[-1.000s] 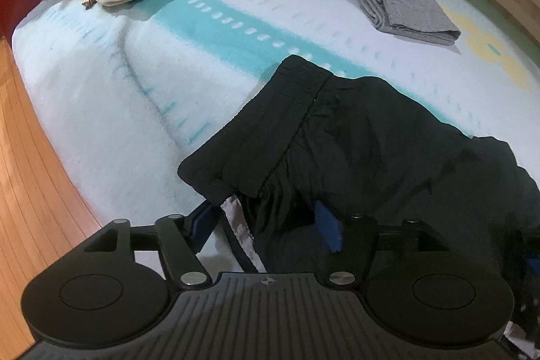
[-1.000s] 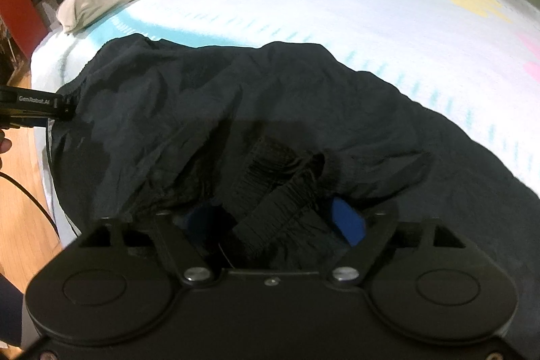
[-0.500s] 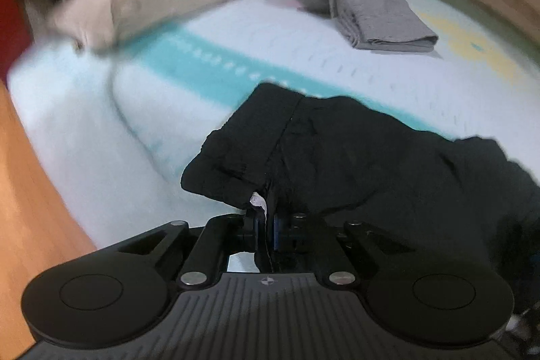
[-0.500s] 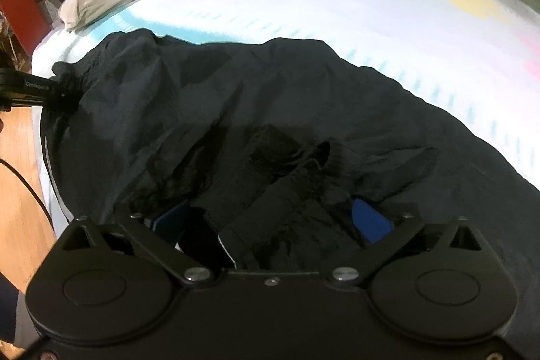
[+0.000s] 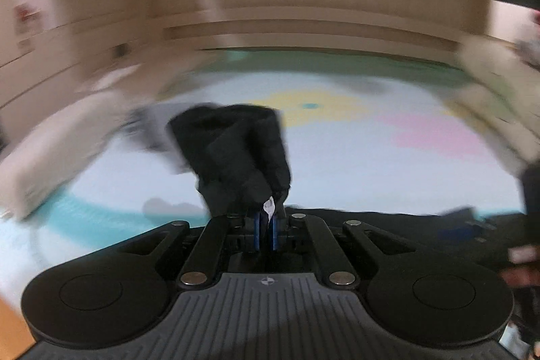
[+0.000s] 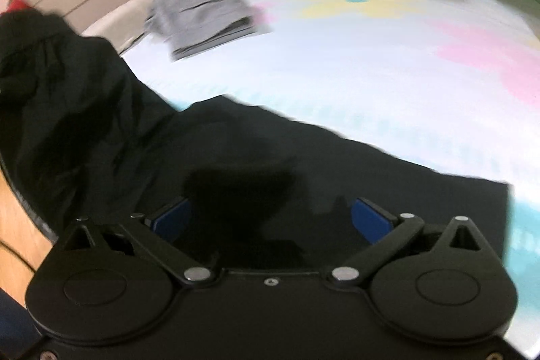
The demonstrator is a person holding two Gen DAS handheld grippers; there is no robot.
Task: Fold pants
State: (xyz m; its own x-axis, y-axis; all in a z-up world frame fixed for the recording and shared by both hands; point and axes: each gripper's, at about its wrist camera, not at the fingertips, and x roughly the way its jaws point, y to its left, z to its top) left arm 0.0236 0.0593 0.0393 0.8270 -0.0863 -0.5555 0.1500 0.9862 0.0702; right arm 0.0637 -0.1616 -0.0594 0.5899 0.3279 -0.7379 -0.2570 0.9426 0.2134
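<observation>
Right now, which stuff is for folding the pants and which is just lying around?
For the job: black pants, left gripper pinching them, open right gripper.

Just lying around: folded grey clothes, pillow, flowery bedsheet.

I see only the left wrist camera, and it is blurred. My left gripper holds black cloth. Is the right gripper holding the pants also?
Observer: No. The right gripper is open over the black pants, gripping nothing.
Operator: Do the pants lie flat there?
Observer: Mostly; one part rises at the far left of the right wrist view.
Operator: Anything else on the bed?
Observer: A folded grey garment lies beyond the pants.
</observation>
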